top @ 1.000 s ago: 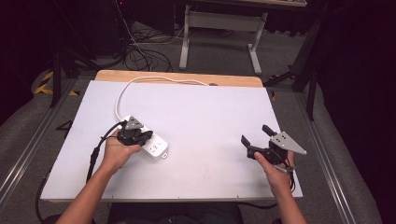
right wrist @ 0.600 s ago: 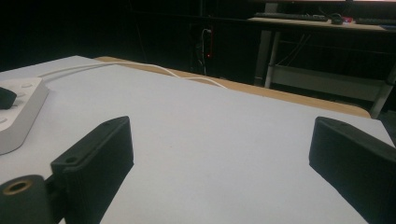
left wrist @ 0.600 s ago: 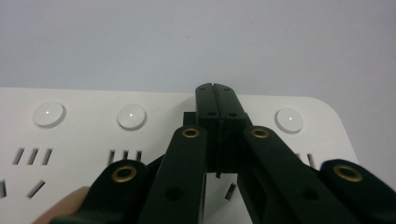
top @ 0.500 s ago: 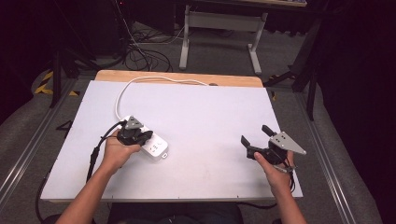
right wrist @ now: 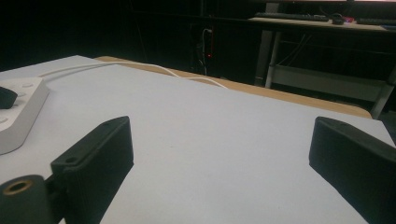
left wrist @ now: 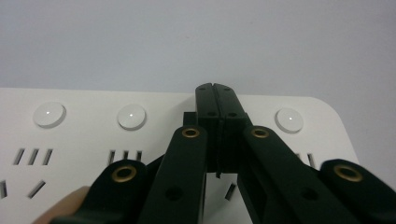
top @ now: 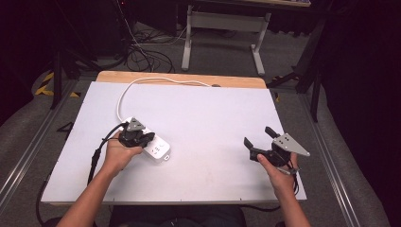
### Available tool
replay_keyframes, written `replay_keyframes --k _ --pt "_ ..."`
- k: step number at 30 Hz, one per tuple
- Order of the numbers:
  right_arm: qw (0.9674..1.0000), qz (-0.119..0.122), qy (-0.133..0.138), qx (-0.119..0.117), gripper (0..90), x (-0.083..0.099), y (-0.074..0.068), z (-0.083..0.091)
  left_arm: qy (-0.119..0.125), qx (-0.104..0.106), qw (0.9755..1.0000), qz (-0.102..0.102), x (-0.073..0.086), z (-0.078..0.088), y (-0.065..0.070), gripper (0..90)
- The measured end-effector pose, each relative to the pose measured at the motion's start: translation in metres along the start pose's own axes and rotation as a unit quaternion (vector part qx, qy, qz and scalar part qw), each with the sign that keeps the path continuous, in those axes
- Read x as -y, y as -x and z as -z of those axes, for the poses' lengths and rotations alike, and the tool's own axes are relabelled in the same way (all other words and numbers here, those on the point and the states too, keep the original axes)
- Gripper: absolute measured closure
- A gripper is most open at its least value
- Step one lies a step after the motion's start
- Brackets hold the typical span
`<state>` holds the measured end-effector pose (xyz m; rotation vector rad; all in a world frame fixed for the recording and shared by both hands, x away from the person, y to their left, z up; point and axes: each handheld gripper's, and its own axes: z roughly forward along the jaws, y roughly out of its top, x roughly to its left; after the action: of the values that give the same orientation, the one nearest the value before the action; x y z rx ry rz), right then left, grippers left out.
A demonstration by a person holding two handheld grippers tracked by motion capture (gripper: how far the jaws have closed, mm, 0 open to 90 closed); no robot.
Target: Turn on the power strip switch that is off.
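Left tool [top: 142,140] sits on top of the white power strip [top: 158,149], jaws pressed together with nothing between them; in the left gripper view the closed tips [left wrist: 217,100] rest among the strip's round buttons [left wrist: 131,116], above its socket slots. Power strip lies flat at the left-centre of the white tabletop [top: 213,118]; its white cord [top: 156,80] loops to the far wooden edge. Right tool [top: 259,137] is held well apart at the right, jaws spread wide, empty, just above bare tabletop.
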<state>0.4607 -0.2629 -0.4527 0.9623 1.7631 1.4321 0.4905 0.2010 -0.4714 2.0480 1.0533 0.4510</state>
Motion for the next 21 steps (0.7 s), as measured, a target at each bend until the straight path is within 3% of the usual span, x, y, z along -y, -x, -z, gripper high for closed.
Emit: replay_keyframes --k 21 --pt "1.0 0.002 -0.001 -0.001 6.9 0.0003 -0.0001 -0.0003 0.0 -0.004 1.0 -0.004 -0.0006 0.0003 -0.0003 90.0"
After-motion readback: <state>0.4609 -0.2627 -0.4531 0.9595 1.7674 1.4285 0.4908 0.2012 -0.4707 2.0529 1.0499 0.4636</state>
